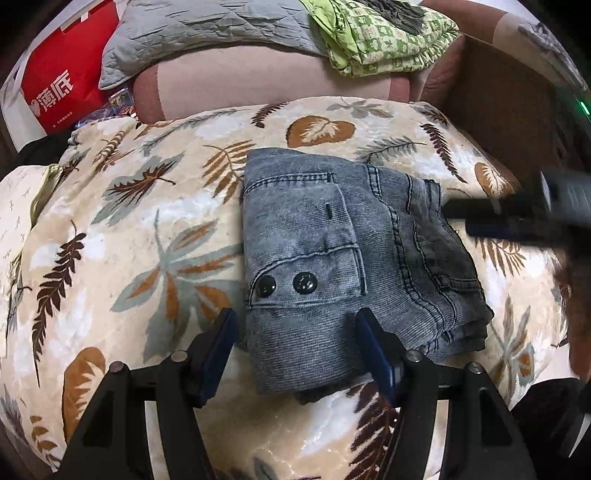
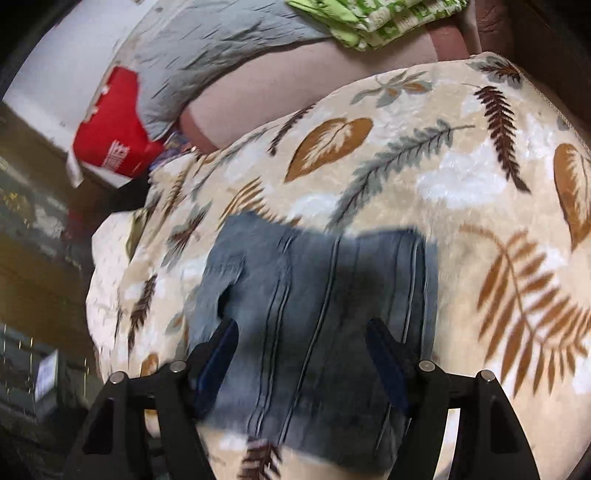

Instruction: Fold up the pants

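Underneath everything, one plush, velvety blanket [image 1: 110, 258] in cream, printed with brown, rust and grey-blue leaves and ferns, rumpled into soft mounds. Behind it, a smooth pinkish-tan cushion [image 1: 258, 81], with one grey quilted cover [image 1: 184, 29] and one green-and-white patterned cloth [image 1: 384, 37] heaped on top; off to the far left, one glossy red bag [image 1: 62, 88] with white lettering. Near the middle of the blanket, one pair of pants [image 1: 332, 266] in faded grey-blue denim, folded into a thick, roughly rectangular bundle, ribbed in weave, with dark topstitched seams, a flapped pocket and two round black buttons [image 1: 284, 284] side by side. Left gripper [image 1: 295, 328] spread wide, blue-padded fingers straddling the near edge of the bundle, gripping nothing. Right gripper [image 2: 301, 332], blurred in its own view, likewise spread wide above the denim, holding nothing.
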The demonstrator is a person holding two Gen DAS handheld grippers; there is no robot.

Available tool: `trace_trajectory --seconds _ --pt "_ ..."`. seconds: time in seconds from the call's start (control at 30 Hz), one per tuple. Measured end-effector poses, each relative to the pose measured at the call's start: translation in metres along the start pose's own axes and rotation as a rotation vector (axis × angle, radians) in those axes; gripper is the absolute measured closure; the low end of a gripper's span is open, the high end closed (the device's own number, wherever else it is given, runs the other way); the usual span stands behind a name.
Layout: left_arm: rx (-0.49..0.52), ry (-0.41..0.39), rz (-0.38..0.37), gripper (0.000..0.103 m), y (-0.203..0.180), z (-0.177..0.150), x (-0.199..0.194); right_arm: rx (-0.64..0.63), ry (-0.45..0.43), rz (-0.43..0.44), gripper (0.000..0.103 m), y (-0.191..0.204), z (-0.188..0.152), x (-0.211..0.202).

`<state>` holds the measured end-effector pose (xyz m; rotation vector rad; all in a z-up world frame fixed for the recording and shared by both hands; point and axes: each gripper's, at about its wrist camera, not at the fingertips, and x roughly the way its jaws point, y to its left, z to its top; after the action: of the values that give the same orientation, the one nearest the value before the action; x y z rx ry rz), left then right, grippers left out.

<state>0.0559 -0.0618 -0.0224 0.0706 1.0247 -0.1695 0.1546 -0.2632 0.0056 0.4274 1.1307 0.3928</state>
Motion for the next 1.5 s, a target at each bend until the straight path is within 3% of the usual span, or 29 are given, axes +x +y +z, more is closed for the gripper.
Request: trace_trajectory --seconds 0.17,0.23,0.3,0.47,0.6,0.67,0.83,1.0,1.13,1.17,1.23,1.37,1.5 --pt "-0.001 0.023 0.005 0.035 -0.001 -0.004 0.009 0.025 0.106 -0.001 0.028 -0.02 -0.046 0.028" --pt "0.002 0.017 0.013 0.035 -0.001 -0.006 0.01 0.019 0.085 -0.012 0.028 -0.019 -0.048 0.028" --pt "-0.005 0.015 0.006 0.035 0.001 -0.005 0.007 0.011 0.108 -0.031 0.028 -0.01 -0.038 0.021" --pt "-0.085 -0.062 -0.064 0.034 0.017 -0.005 -0.008 -0.079 0.038 -0.074 0.028 0.02 0.001 -0.011" --pt "-0.112 0.003 -0.114 0.034 0.021 -0.009 0.017 -0.213 0.049 -0.165 0.028 0.066 0.053 -0.006" --pt "-0.126 -0.012 -0.139 0.034 0.022 -0.011 0.019 -0.283 0.099 -0.2 0.028 0.097 0.079 0.016" --pt "-0.129 -0.013 -0.171 0.031 0.023 -0.012 0.025 -0.434 0.263 -0.381 0.028 0.157 0.124 0.106" --pt "-0.144 0.0 -0.227 0.029 0.03 -0.01 0.03 -0.48 0.422 -0.535 0.028 0.171 0.137 0.185" --pt "-0.137 -0.002 -0.241 0.029 0.031 -0.011 0.031 -0.464 0.495 -0.559 0.028 0.165 0.134 0.215" --pt "-0.138 0.0 -0.246 0.029 0.032 -0.011 0.032 -0.459 0.515 -0.557 0.029 0.162 0.133 0.218" --pt "-0.148 0.003 -0.258 0.029 0.034 -0.011 0.033 -0.431 0.558 -0.533 0.076 0.155 0.13 0.222" --pt "-0.16 0.011 -0.27 0.029 0.037 -0.011 0.037 -0.409 0.516 -0.537 0.079 0.148 0.136 0.214" --pt "-0.169 0.016 -0.275 0.029 0.039 -0.012 0.038 -0.263 0.391 -0.473 0.079 0.129 0.147 0.2"
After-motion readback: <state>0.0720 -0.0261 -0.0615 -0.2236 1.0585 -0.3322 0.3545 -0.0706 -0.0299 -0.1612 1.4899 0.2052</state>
